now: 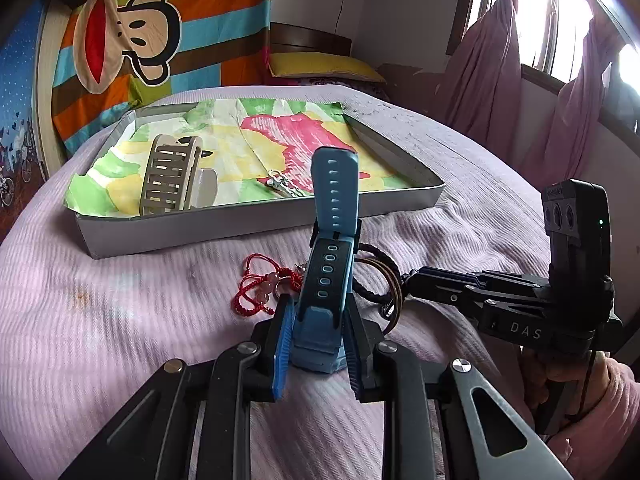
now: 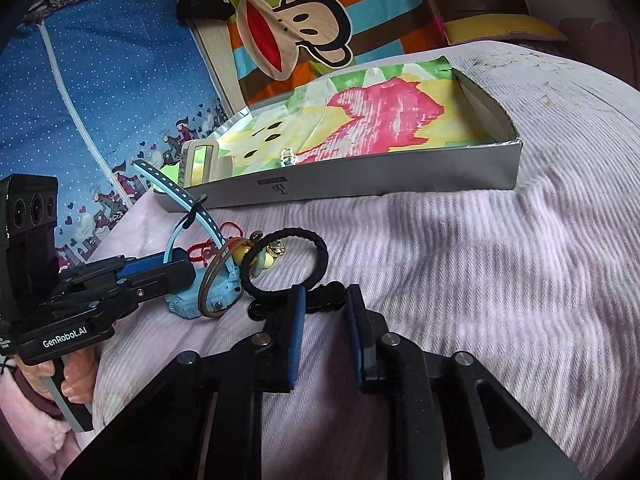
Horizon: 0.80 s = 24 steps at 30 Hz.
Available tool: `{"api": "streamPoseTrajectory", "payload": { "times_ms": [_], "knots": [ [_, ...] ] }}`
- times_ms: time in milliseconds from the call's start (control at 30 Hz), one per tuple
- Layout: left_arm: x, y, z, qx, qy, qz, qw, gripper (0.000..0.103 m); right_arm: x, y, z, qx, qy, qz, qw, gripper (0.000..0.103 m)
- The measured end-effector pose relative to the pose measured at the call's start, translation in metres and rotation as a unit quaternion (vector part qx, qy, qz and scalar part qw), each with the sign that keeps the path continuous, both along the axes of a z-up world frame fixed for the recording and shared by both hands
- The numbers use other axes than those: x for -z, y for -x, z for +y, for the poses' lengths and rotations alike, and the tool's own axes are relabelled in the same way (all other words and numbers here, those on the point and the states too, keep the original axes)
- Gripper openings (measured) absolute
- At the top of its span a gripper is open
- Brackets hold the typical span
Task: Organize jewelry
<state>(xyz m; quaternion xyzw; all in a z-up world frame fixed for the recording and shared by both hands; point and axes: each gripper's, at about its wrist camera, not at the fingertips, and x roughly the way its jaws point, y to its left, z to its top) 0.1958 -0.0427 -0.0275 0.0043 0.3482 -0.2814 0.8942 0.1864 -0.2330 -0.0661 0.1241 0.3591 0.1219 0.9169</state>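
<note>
The left gripper (image 1: 316,344) is clamping the blue watch (image 1: 326,280) and should be lifting it clear of the red cord bracelet (image 1: 264,288) toward the tray (image 1: 256,228), while the right gripper (image 2: 326,332) is hovering with fingers narrowly parted around a dark clip (image 2: 324,300) it is not yet squeezing.

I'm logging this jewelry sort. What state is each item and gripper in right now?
Left gripper: shut on blue watch, on the bed.
Right gripper: open, at black hair tie.
Box: open, no lid.
Beige watch: inside box.
Silver chain: inside box.
Red string bracelet: on the bed, outside box.
</note>
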Motion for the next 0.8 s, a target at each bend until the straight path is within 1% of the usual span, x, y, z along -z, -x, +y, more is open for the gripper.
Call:
{"api": "streamPoseTrajectory", "payload": {
  "times_ms": [233, 333, 533, 800],
  "knots": [
    [-0.006, 0.012, 0.005, -0.016, 0.005, -0.016, 0.9997, 0.022, -0.002, 0.004, -0.002, 0.001, -0.005, -0.012, 1.000, 0.008],
    [-0.008, 0.020, 0.007, -0.021, 0.008, -0.026, 0.9994, 0.022, -0.006, 0.008, 0.000, -0.003, 0.002, -0.022, 1.000, 0.002],
    [-0.008, 0.031, 0.006, -0.029, 0.005, -0.034, 0.9990, 0.022, -0.014, 0.014, 0.007, -0.013, 0.025, -0.040, 0.999, 0.002],
    [-0.015, 0.040, 0.018, -0.051, 0.023, -0.036, 0.9978, 0.021, -0.021, 0.025, 0.007, -0.012, 0.036, -0.053, 0.998, 0.001]
  ]
}}
